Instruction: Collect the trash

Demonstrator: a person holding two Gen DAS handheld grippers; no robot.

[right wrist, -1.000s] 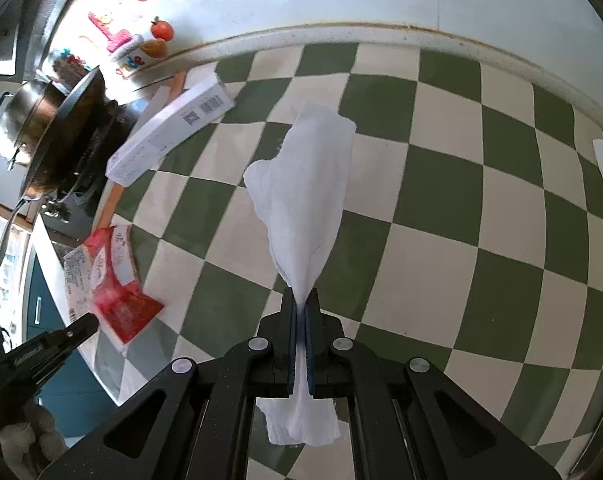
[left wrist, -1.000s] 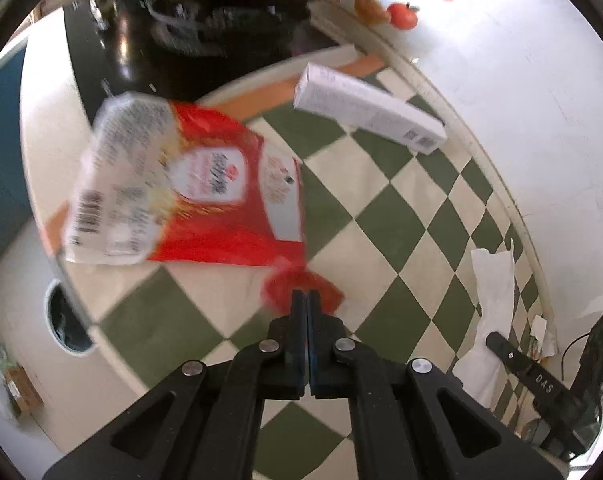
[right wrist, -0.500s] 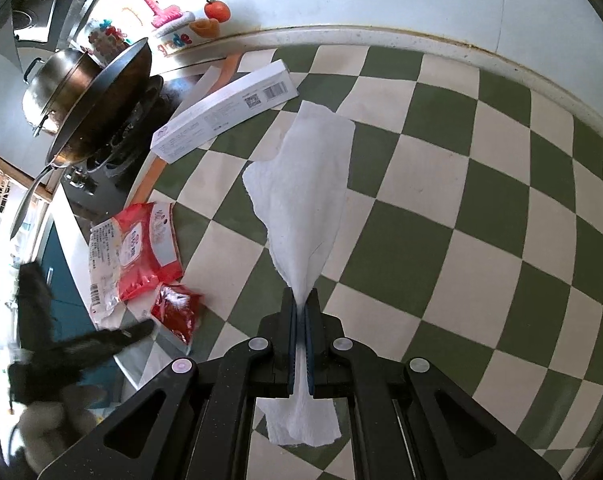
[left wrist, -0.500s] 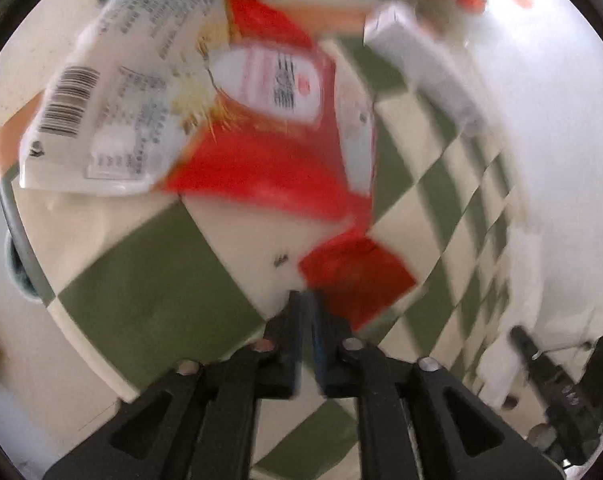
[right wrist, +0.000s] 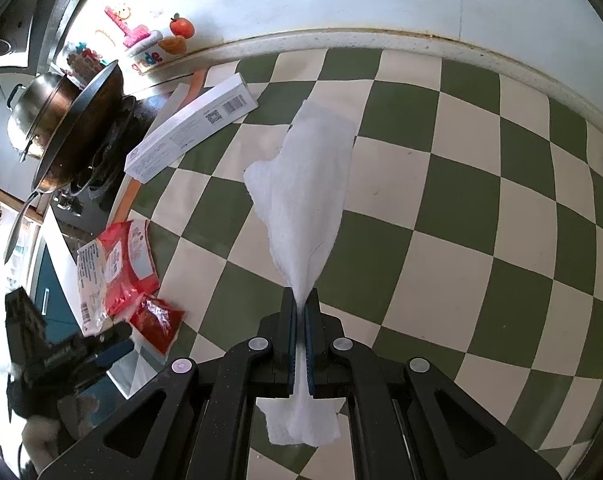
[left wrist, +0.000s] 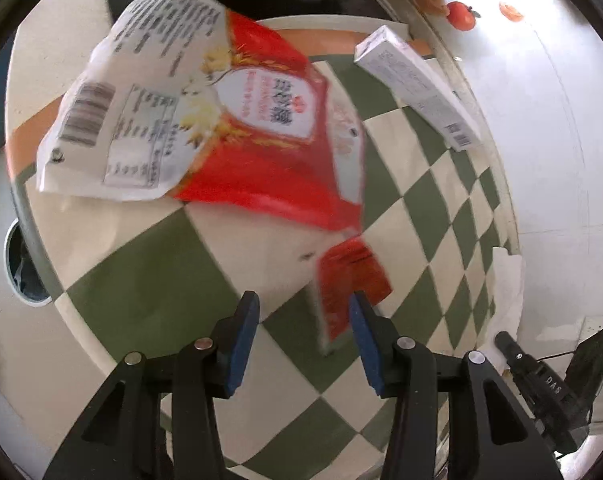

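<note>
Opening over the small red sachet (left wrist: 351, 280), left gripper (left wrist: 303, 334) holds nothing; thin, crinkly, slippery film warrants an edge pinch.

You are looking at a checked counter (right wrist: 453, 264) where the paper towel (right wrist: 305, 200) is lying mid-surface, the long box (right wrist: 189, 128) is sitting far left of it, and the snack bag (right wrist: 113, 264) with the small sachet (right wrist: 157, 318) just nearer is lying at the left edge.

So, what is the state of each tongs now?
Left tongs: opening, empty; small red packet beside one finger.
Right tongs: closed on white paper towel.
</note>
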